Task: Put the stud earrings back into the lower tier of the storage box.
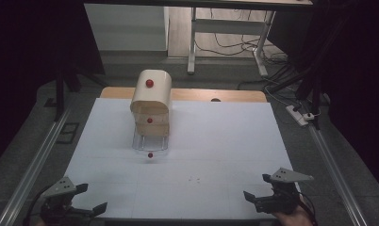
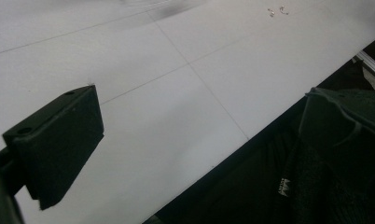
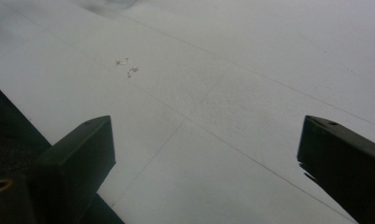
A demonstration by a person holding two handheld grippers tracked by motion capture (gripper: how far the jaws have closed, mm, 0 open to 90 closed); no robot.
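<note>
Centrally on the white surface [image 1: 216, 141] stood a cream bread box [image 1: 151, 101] with red knobs, its lid raised; contents were not discernible. Nearer lay 2 small metal bits [image 3: 126, 66]. Left tool [image 1: 86, 197] and right tool [image 1: 257, 186] both rested released, well apart from the box

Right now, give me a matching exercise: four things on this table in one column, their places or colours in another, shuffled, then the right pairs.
Things:
1. left tongs
2. right tongs
3. cream box
4. two small metal bits

Places or colours:
A. far middle of the white table, red knobs on it
B. near right corner, open
C. near left corner
D. tiny, silvery, lying on the white surface

Pairs: 1-C, 2-B, 3-A, 4-D
</note>
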